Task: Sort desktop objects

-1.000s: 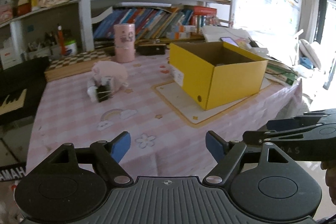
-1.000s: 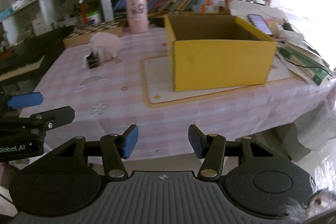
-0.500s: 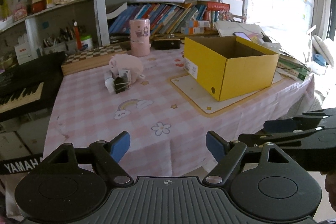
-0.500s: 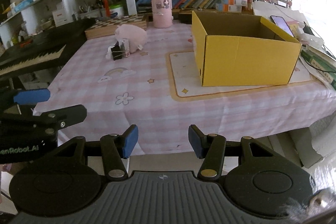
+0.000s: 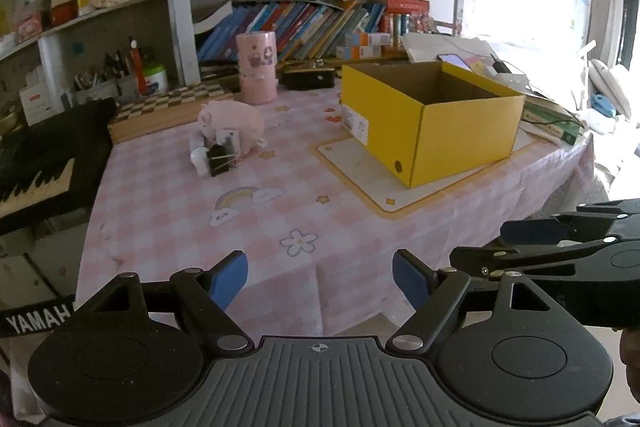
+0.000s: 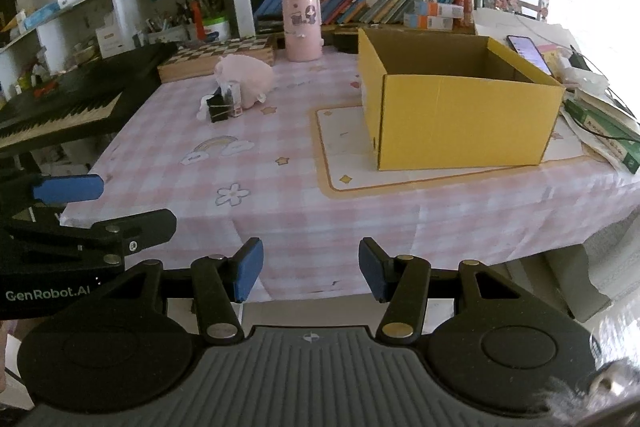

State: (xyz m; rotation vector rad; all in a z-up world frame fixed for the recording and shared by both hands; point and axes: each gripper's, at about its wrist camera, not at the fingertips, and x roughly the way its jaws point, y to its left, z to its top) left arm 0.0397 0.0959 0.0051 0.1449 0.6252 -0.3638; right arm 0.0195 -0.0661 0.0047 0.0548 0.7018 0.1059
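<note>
An open yellow cardboard box (image 5: 436, 119) (image 6: 460, 107) stands on a cream mat at the table's right. A pink plush toy (image 5: 234, 121) (image 6: 246, 77) lies at the middle left, with a black binder clip (image 5: 218, 159) (image 6: 218, 107) and small white items against its front. My left gripper (image 5: 320, 277) is open and empty, off the table's front edge. My right gripper (image 6: 310, 269) is open and empty, also off the front edge, to the right of the left one. Each gripper shows at the edge of the other's view.
A pink cylinder tin (image 5: 257, 67) (image 6: 302, 25) and a chequered wooden board (image 6: 218, 57) stand at the back. A black keyboard (image 5: 36, 163) lies left of the table. Bookshelves rise behind. A phone (image 6: 528, 53) and papers lie right of the box.
Both grippers have pulled back from the table and risen, so the table now looks farther off. Both stay open and empty. Nothing on the table has moved.
</note>
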